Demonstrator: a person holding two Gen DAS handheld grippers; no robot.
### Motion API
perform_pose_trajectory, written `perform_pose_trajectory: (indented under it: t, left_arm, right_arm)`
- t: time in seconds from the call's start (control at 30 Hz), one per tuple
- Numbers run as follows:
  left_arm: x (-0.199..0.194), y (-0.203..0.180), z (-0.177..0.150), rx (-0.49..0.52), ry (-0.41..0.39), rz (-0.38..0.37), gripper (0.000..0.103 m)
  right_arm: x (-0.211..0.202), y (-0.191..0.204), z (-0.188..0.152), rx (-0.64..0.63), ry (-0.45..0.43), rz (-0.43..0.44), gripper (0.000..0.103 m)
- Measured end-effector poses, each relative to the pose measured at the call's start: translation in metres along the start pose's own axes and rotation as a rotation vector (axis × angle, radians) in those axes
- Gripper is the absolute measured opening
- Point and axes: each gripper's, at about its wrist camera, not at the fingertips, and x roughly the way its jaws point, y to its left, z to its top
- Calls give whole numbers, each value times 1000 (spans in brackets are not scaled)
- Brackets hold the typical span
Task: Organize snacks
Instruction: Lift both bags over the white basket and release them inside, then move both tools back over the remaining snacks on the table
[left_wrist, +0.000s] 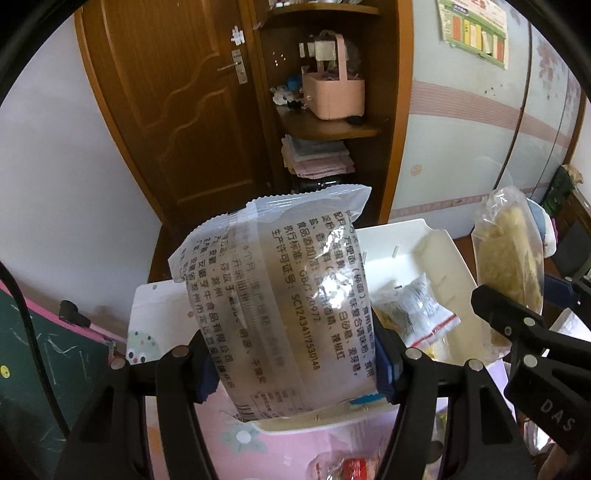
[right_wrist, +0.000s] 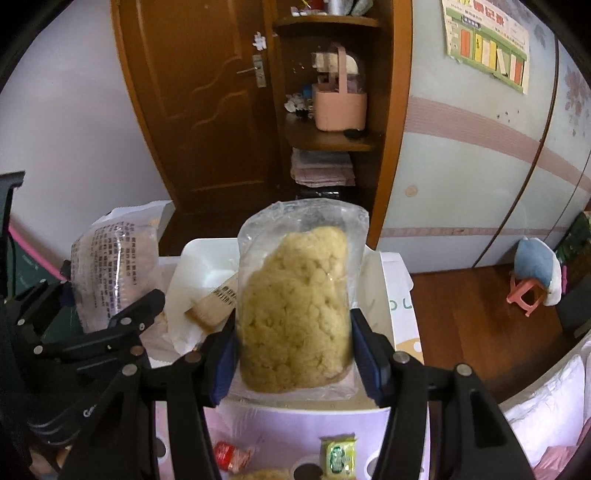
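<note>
My left gripper (left_wrist: 295, 373) is shut on a clear noodle packet with black Chinese print (left_wrist: 273, 295) and holds it upright above the white storage box (left_wrist: 447, 254). It also shows in the right wrist view (right_wrist: 107, 266) at the left. My right gripper (right_wrist: 295, 358) is shut on a clear bag of yellow crispy noodles (right_wrist: 295, 306), held upright over the same white box (right_wrist: 395, 295). That bag shows in the left wrist view (left_wrist: 509, 266) at the right, with the right gripper (left_wrist: 517, 325) below it. Several snack packets (left_wrist: 417, 306) lie inside the box.
The box rests on a pink patterned bedcover (left_wrist: 295, 454). Loose snacks lie on it: a red packet (right_wrist: 229, 454) and a green packet (right_wrist: 338, 454). Behind stand a brown door (left_wrist: 177, 110), a shelf with a pink basket (left_wrist: 332, 96) and a pale wardrobe (right_wrist: 480, 166).
</note>
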Motion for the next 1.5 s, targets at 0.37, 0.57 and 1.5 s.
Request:
perform_pose_trajectory:
  t: [0.37, 0.57, 1.5]
  left_arm:
    - [48, 7, 9, -30, 64, -6, 68]
    - [54, 17, 10, -89, 54, -52, 88]
    - [-48, -9, -24, -58, -71, -28, 91]
  right_arm:
    - [46, -3, 10, 27, 62, -40, 56]
    - [69, -12, 11, 83, 113, -8, 67]
    - [-17, -21, -26, 93, -33, -3, 69]
